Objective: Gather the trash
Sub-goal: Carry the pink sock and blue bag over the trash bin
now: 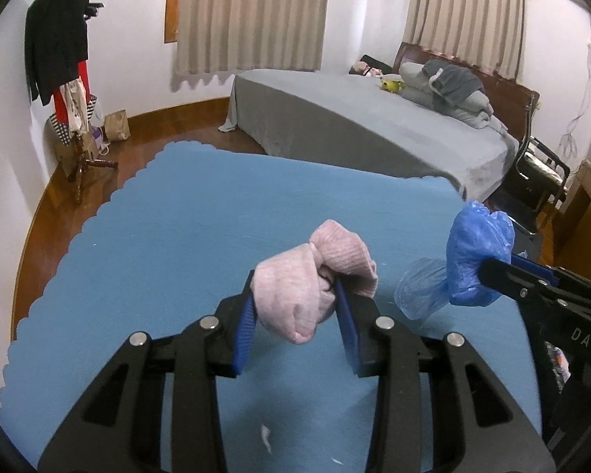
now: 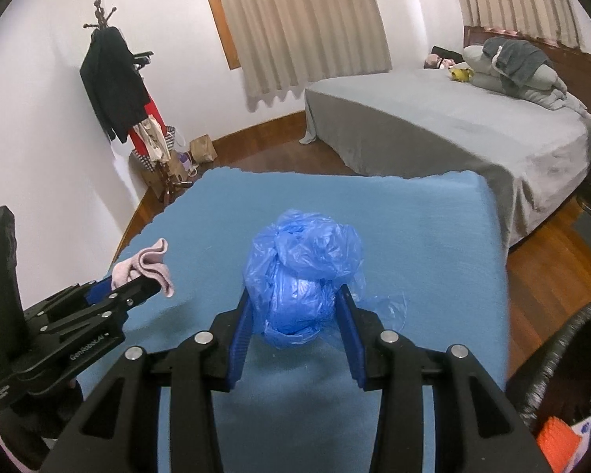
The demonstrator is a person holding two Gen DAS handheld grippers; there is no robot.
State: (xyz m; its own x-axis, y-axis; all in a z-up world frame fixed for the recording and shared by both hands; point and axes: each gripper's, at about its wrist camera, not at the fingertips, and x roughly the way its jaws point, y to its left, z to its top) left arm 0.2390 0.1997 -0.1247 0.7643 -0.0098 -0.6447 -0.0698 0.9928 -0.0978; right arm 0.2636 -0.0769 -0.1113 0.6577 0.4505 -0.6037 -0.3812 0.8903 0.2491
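L tongs [image 1: 295, 299]: pinching 1 pink cloth [image 1: 315, 287] btwn blue pads, held above desk [image 1: 157, 236]
R tongs [image 2: 297, 315]: pinching 1 blue bag [image 2: 303, 272], crumpled plastic, also off the desk
Count: 2 tongs, 2 wads (1 pink, 1 blue), 1 desk w/ blue cover, 1 bed [image 1: 354, 118], 1 coat rack [image 1: 75, 79], 2 curtains
Cloth axis: bunched lump; in L view long axis runs lower-left to upper-right, folded end sticking past the R pad toward the bed
Bag axis: long axis roughly along the tongs, knotted top pointing away from cam; thin loose flap trailing to the right
Relative pos: bag is right of cloth, near but apart; each tongs shows at the edge of the other's view
Scraps: 2 small white bits [image 1: 266, 435] on desk cover under L tongs
Bin: black-lined rim [image 2: 563, 354] at lower right of R view, beside desk
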